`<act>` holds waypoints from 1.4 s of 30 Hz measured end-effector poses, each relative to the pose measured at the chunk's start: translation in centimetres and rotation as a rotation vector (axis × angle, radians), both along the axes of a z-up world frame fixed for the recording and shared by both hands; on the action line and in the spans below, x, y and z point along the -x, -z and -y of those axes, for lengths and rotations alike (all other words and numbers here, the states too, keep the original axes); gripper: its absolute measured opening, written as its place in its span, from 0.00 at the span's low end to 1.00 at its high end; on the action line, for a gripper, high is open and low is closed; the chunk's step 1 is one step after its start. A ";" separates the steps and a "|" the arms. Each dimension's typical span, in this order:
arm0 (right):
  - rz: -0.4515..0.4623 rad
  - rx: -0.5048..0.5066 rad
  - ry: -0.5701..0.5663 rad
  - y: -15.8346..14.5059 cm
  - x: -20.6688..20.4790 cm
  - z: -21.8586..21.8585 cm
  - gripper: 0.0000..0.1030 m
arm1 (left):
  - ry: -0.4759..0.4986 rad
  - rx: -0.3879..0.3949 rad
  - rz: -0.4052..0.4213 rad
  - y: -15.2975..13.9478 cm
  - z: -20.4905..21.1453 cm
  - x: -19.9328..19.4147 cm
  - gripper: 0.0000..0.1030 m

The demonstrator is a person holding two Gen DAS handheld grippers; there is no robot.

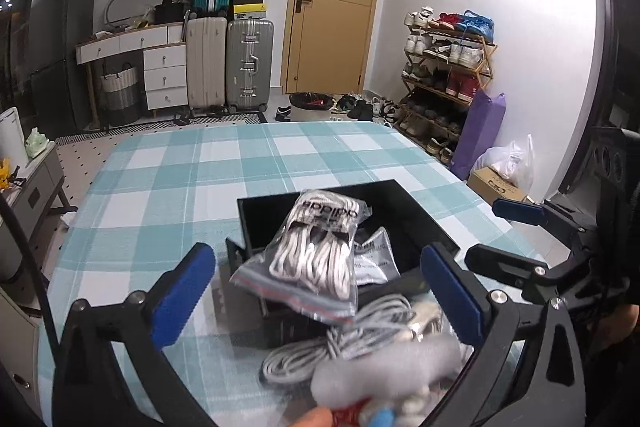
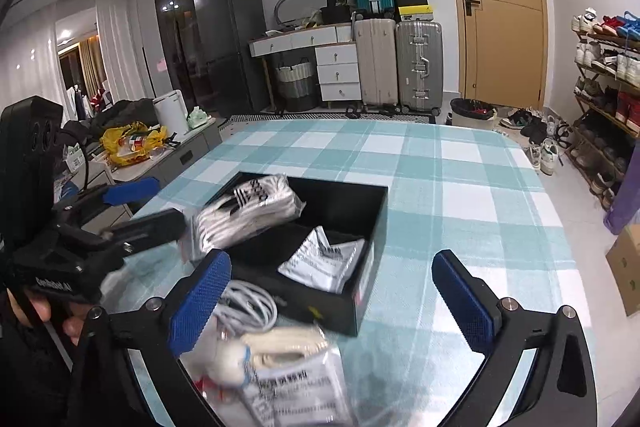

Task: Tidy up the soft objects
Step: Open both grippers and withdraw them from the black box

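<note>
A black open box [image 1: 416, 215] [image 2: 374, 223] sits on the checked tablecloth. A clear bag of white laces [image 1: 312, 251] [image 2: 244, 213] lies tilted over the box's near-left rim, blurred, between the spread fingers of my left gripper [image 1: 320, 293] and not touching them. My left gripper is open; it also shows in the right wrist view [image 2: 156, 203]. A silver foil packet [image 1: 374, 259] [image 2: 324, 263] lies inside the box. A grey coiled cable [image 1: 352, 339] [image 2: 250, 307] and a bagged cream cord [image 2: 284, 343] lie in front of the box. My right gripper [image 2: 332, 303] is open and empty.
The table [image 2: 460, 187] has a teal and white checked cloth. Suitcases [image 1: 228, 67], a drawer unit and a door stand at the back. A shoe rack [image 1: 444, 75] is at the right. A side cabinet with a yellow bag [image 2: 132, 143] is at the left.
</note>
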State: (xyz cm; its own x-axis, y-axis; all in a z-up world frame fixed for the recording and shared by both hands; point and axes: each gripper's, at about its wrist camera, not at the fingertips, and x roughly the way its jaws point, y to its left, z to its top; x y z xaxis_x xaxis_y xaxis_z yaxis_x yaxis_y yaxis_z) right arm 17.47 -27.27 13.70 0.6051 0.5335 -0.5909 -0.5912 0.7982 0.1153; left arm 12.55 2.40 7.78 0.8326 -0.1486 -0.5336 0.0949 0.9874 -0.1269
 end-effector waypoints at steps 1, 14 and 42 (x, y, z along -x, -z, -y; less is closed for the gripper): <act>0.001 -0.001 0.002 0.0 0.3 0.2 0.99 | -0.002 -0.002 0.002 0.0 0.0 0.4 1.00; -0.032 0.048 -0.026 1.9 3.6 2.1 0.99 | -0.030 -0.026 -0.010 1.2 0.6 4.1 1.00; -0.114 0.148 -0.124 5.3 4.1 1.4 0.99 | 0.001 0.038 -0.119 4.0 1.7 4.7 1.00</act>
